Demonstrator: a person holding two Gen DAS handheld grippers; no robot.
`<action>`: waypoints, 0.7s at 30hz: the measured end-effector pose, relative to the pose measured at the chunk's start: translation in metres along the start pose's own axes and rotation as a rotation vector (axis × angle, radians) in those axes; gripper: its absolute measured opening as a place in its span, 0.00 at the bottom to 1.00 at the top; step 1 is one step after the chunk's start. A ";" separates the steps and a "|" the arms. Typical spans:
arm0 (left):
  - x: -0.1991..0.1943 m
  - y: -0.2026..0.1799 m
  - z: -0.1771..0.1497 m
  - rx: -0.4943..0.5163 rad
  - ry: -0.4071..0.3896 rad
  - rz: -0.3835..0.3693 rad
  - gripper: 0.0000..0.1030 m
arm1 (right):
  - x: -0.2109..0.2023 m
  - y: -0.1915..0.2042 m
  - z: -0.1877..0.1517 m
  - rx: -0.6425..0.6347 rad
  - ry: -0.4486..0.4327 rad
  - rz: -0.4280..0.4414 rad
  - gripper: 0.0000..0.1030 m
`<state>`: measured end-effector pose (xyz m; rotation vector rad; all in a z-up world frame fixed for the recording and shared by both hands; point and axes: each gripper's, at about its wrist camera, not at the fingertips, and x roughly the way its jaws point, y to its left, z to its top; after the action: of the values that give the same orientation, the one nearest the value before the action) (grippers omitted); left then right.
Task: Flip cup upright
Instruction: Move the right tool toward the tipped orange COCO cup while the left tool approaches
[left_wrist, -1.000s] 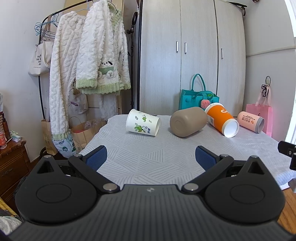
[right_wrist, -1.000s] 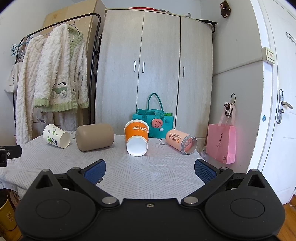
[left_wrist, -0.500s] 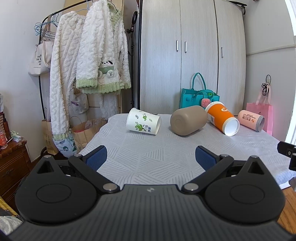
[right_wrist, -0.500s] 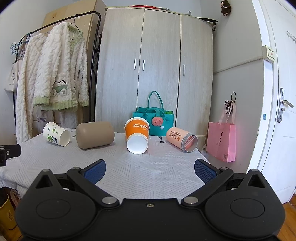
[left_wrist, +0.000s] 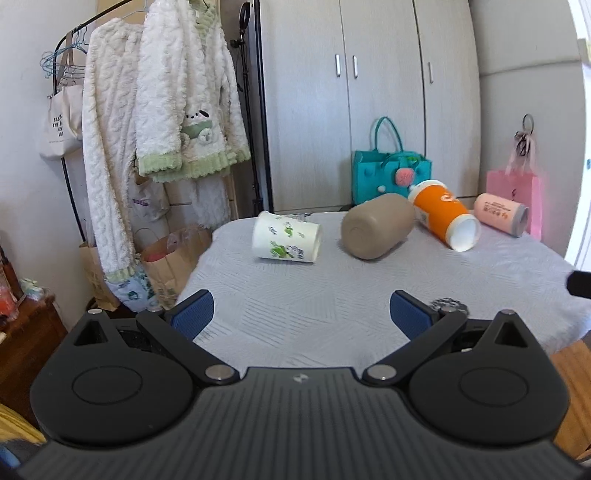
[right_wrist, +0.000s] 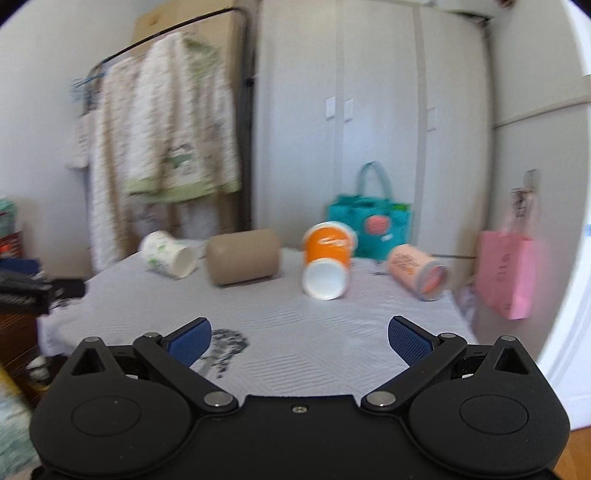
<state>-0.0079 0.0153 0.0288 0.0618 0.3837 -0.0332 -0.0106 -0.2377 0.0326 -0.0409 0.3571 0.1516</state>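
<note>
Left wrist view showed our left gripper (left_wrist: 301, 314) with its blue pads wide apart and nothing between them, low over the near edge of the table (left_wrist: 332, 306). Our right gripper (right_wrist: 299, 338) was also spread and empty, over the near edge toward the right side. We judged that both were kept open and back because no cup was chosen yet.

Four cups lay on their sides in a row along the far edge of the table. The white cup with green print (left_wrist: 286, 242) was nearest the far left corner, then the beige cup (left_wrist: 375, 230), then the orange cup (left_wrist: 445, 218) with its white mouth turned to us, and the pink cup (left_wrist: 500, 214) near the far right corner. None stood upright.
</note>
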 end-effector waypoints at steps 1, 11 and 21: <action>0.003 -0.001 0.007 0.012 0.006 -0.002 1.00 | 0.002 -0.002 0.004 -0.010 0.012 0.022 1.00; 0.045 -0.015 0.068 0.091 0.082 -0.128 1.00 | 0.023 -0.013 0.046 -0.075 0.076 0.195 1.00; 0.111 -0.070 0.108 0.140 0.122 -0.269 1.00 | 0.085 -0.017 0.063 -0.144 0.136 0.183 1.00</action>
<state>0.1320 -0.0635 0.0836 0.1504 0.5096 -0.3232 0.0923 -0.2387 0.0617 -0.1619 0.4852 0.3563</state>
